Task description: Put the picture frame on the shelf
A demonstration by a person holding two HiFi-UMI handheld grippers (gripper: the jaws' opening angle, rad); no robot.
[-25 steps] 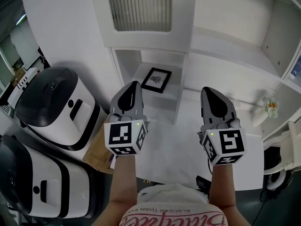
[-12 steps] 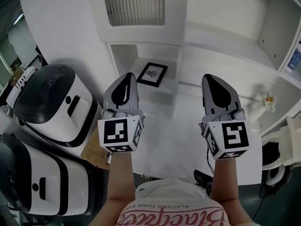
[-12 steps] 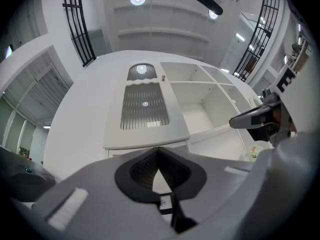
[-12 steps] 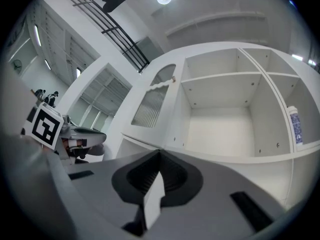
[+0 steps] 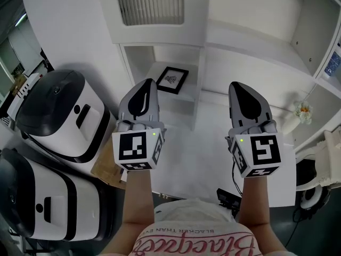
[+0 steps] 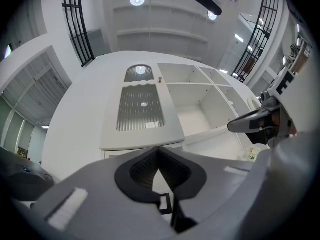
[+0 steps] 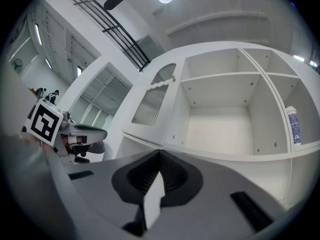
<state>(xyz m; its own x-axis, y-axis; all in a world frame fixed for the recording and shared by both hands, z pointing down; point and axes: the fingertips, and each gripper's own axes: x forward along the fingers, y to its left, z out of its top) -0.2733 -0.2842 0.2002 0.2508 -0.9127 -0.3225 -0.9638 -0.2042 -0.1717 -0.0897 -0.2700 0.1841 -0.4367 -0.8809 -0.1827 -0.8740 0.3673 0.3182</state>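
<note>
The black picture frame (image 5: 171, 79), with a white mat and a small dark print, stands leaning in the low open compartment of the white shelf unit (image 5: 160, 55). My left gripper (image 5: 141, 88) is shut and empty, held just in front of and below the frame, apart from it. Off to the right, my right gripper (image 5: 241, 91) is level with it, also shut with nothing in it. In the left gripper view the jaws (image 6: 159, 152) meet at their tips below the ribbed cabinet door. The right gripper (image 7: 159, 156) faces empty white compartments.
Two big white-and-black appliances (image 5: 59, 113) (image 5: 32, 204) stand at the left, with a piece of cardboard (image 5: 106, 169) beside them. A ribbed glass door (image 5: 150, 3) is above the frame's compartment. A small flower ornament (image 5: 304, 111) sits at the right. A bottle (image 7: 294, 126) stands in a far-right compartment.
Both grippers stayed shut and drew slightly down and back from the shelf. The frame stays in its compartment and now sits a little higher in the view.
</note>
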